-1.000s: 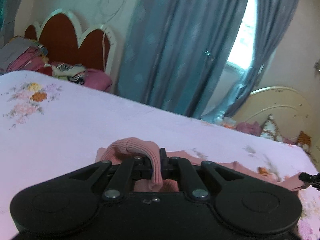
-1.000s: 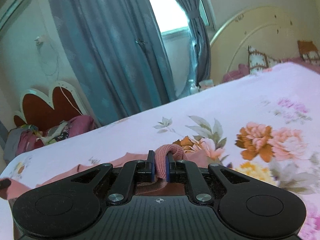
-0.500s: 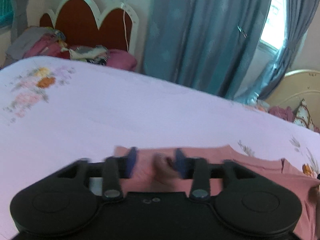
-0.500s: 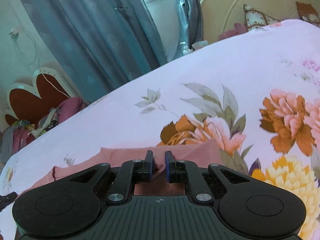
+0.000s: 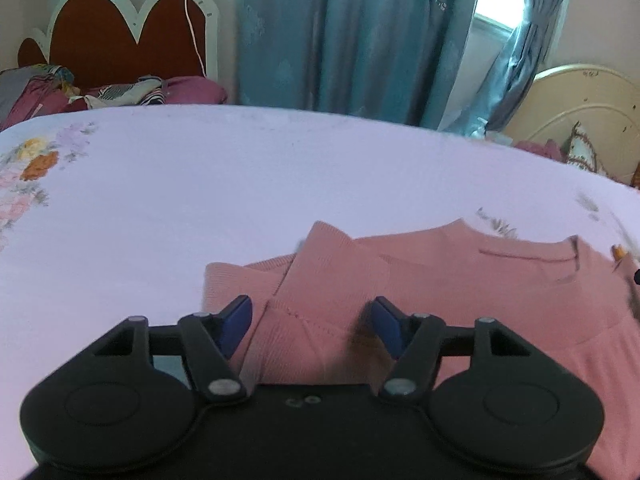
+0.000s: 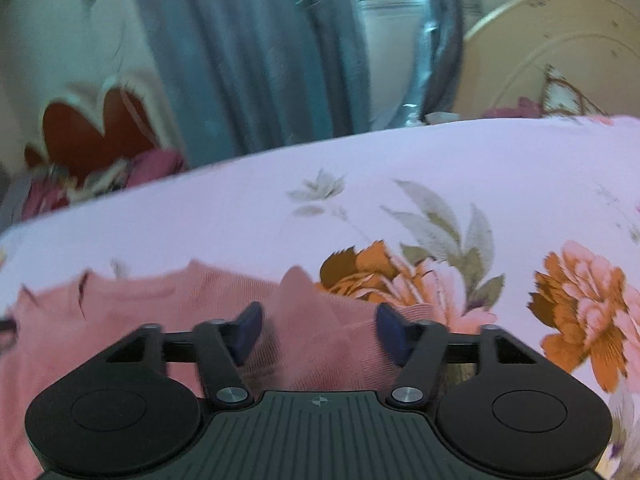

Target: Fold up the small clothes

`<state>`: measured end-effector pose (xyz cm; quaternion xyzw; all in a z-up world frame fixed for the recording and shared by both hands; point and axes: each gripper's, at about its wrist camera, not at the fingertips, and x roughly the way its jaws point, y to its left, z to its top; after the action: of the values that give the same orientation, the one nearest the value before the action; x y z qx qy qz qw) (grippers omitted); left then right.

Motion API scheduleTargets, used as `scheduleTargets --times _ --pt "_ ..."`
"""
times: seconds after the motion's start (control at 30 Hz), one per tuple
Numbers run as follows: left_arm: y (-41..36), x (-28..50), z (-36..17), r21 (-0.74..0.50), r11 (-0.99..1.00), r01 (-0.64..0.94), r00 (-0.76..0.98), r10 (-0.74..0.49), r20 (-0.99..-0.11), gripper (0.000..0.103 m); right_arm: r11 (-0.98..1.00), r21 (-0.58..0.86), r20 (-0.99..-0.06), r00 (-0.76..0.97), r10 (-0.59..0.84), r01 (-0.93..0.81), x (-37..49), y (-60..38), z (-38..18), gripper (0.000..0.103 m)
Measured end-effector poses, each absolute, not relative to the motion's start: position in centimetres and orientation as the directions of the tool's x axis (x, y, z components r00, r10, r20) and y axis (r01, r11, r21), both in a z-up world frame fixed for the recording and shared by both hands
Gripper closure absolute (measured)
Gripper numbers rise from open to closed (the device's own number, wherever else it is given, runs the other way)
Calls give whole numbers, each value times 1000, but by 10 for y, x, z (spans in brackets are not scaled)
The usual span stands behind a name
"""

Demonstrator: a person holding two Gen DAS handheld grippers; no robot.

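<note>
The pink sweater point(image 5: 440, 280) under my left gripper point(image 5: 312, 320) was a fine ribbed knit, soft and matt. My gripper bodies were matt black plastic with small shiny metal pivot pins, the pads point(image 5: 236, 316) a smooth blue rubbery stuff. Beyond my right gripper point(image 6: 318, 330), the bedsheet point(image 6: 400, 168) looked like smooth printed cotton. Far ahead hung blue curtains point(image 5: 360, 32), cloth with a faint sheen.

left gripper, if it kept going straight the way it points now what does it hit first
Most likely the folded-over flap of the pink ribbed knit garment, which lies between the left gripper's open jaws and just ahead of them. Past it is only the pale pink floral bedsheet; depth is hard to judge in this view.
</note>
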<state>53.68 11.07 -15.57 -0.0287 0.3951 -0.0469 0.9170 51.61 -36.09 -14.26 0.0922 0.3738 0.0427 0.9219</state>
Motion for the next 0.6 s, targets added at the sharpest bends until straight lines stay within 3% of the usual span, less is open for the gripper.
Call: scheduleTargets --times 0.07,0.13,0.17,0.2,0.23,0.33,0.43,0.6 --pt "113 541 -160 -99 993 67 684 -118 -720 47 982 185 -690 709 147 -23 522 -361 -149 53" --pt "114 541 -160 -110 991 80 687 -135 -714 63 983 176 -696 701 155 -42 526 -361 -154 58" --pt "115 541 -159 -116 990 82 687 -140 -713 68 982 180 -696 699 167 -55 527 -360 -155 65" --pt "116 541 -159 -119 989 83 690 -143 -710 80 980 184 -699 691 184 -75 529 -358 -156 74" --pt "116 540 -158 -118 989 84 695 -143 -705 86 980 176 -703 686 189 -91 529 -355 -157 93" --pt "113 533 -154 -103 991 85 728 -133 -673 89 985 128 -678 714 175 -119 523 -348 -152 95" --pt "113 522 -148 -87 995 42 795 -86 -600 89 991 135 -596 798 91 -12 514 -360 -142 96" --pt "105 529 -162 -87 995 -40 787 -22 -617 91 984 158 -614 789 32 83 518 -358 -156 97"
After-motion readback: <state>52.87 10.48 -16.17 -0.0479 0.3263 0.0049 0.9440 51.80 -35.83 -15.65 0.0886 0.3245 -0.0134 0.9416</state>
